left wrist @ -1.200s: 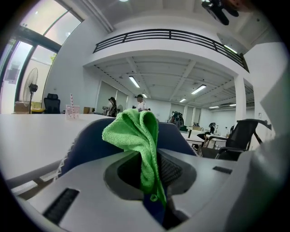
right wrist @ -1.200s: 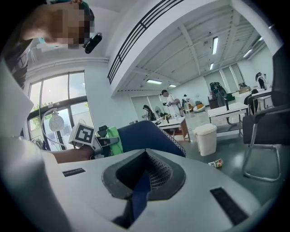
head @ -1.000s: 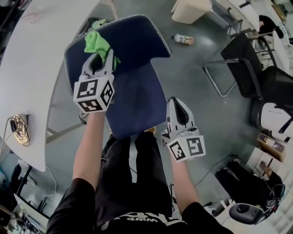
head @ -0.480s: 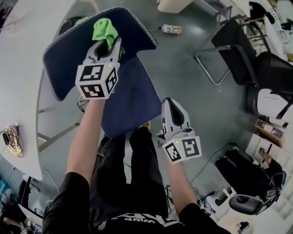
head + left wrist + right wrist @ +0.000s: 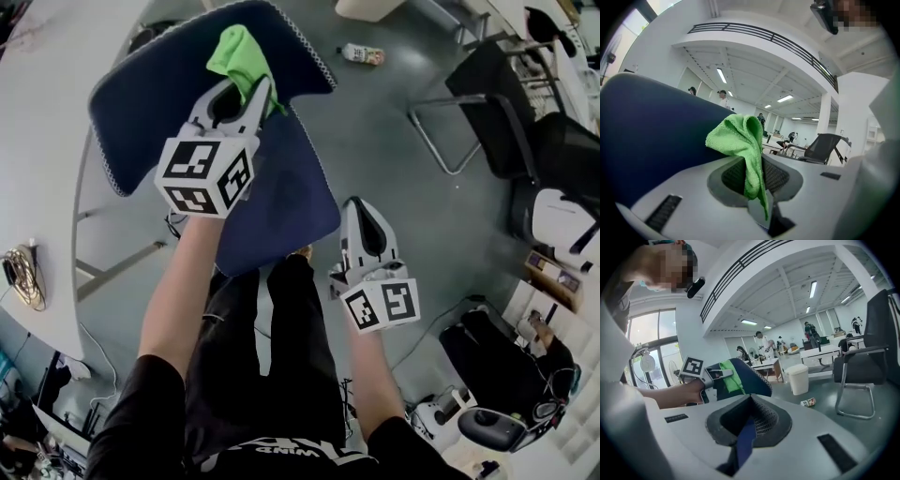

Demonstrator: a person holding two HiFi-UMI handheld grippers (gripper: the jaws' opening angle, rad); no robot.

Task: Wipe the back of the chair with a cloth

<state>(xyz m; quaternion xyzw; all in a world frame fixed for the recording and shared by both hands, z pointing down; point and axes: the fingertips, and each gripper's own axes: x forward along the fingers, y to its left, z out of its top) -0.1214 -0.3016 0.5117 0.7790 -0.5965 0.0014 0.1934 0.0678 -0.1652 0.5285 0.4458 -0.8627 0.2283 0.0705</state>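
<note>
Both grippers stayed clamped: the left gripper had swept its cloth rightward across the chair back, upper centre, mid-wipe; the right gripper pinched the seat edge.

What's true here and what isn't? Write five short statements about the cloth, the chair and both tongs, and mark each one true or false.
1. The left tongs are shut on a green cloth. True.
2. The cloth lies on the seat of the chair. False: it is up at the backrest, near its top edge.
3. The chair is black. False: it is dark blue.
4. A bottle lies on the floor beyond the chair. True.
5. The right tongs hold a second cloth. False: only a thin blue strip, the chair's colour, sits between them, by the seat's corner.
</note>
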